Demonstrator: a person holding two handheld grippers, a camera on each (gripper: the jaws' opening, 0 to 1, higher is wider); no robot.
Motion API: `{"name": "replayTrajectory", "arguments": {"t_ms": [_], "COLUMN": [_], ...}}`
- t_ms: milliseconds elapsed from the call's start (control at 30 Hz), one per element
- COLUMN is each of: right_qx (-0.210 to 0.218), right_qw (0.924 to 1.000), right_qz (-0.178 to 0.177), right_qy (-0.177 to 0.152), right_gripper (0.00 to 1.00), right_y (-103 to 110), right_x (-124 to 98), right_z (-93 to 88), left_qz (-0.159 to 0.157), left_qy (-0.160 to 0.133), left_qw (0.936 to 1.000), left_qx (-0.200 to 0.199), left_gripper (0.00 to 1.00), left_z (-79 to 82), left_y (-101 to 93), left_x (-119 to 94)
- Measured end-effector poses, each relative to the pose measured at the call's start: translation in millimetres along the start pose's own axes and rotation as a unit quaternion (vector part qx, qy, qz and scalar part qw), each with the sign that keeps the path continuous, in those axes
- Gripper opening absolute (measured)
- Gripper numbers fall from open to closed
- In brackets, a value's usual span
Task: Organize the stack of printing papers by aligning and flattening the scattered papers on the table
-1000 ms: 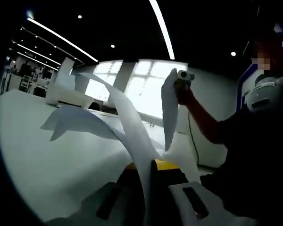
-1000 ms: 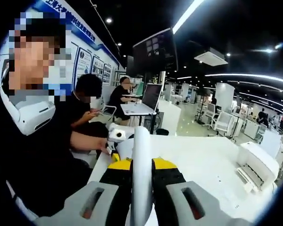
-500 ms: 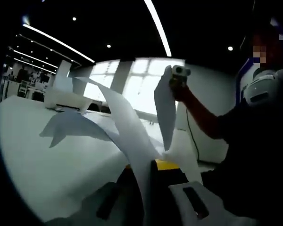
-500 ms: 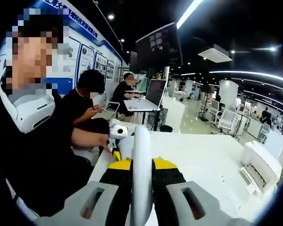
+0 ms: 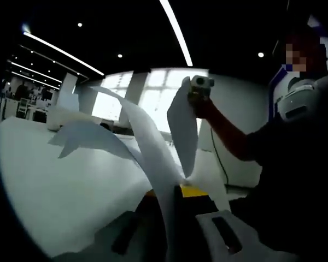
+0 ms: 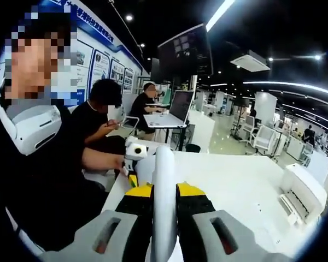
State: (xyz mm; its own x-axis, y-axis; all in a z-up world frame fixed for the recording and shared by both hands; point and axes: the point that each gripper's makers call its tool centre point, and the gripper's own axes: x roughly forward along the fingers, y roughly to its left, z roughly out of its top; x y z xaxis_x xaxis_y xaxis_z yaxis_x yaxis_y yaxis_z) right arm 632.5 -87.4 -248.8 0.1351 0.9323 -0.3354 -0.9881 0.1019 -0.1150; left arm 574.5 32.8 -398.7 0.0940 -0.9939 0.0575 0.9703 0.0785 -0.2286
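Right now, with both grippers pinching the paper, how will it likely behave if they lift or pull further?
Likely floppy: the paper already curls and sags in an arc away from the left gripper. Probably very light, since loose edges stay lifted off the table. It may crease or tear if pulled, as the right gripper clamps only a thin edge.

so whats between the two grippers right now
In the left gripper view, a bent sheet of paper spans from the left gripper up to the right gripper; both grip it.
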Motion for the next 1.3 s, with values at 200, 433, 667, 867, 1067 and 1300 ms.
{"name": "replayTrajectory", "arguments": {"t_ms": [200, 433, 667, 867, 1067, 1300], "right_qx": [0.003, 0.008, 0.011, 0.012, 0.008, 0.012], "right_qw": [1.0000, 0.9999, 0.9994, 0.9991, 0.9984, 0.9978], "right_qz": [0.000, 0.007, 0.017, 0.021, 0.026, 0.033], "right_qy": [0.009, 0.013, 0.026, 0.035, 0.050, 0.056], "right_gripper": [0.10, 0.10, 0.10, 0.10, 0.10, 0.10], "right_y": [-1, -1, -1, 0, 2, 1], "right_x": [9, 19, 31, 40, 52, 62], "right_z": [-4.2, -5.3, -8.5, -9.7, -13.3, -18.3], "left_qz": [-0.003, -0.006, -0.009, -0.011, -0.018, -0.025], "left_qy": [0.004, 0.005, 0.009, 0.011, 0.012, 0.013], "left_qw": [1.0000, 1.0000, 0.9999, 0.9999, 0.9997, 0.9996], "left_qx": [0.000, -0.001, 0.000, 0.004, 0.005, 0.002], "left_gripper": [0.07, 0.07, 0.07, 0.08, 0.09, 0.10], "left_z": [-2.6, -3.8, -4.4, -2.5, 0.2, -1.1], "left_y": [-0.6, -1.1, -2.2, -3.7, -7.2, -9.0], "left_x": [2, 2, 4, 5, 8, 10]}}
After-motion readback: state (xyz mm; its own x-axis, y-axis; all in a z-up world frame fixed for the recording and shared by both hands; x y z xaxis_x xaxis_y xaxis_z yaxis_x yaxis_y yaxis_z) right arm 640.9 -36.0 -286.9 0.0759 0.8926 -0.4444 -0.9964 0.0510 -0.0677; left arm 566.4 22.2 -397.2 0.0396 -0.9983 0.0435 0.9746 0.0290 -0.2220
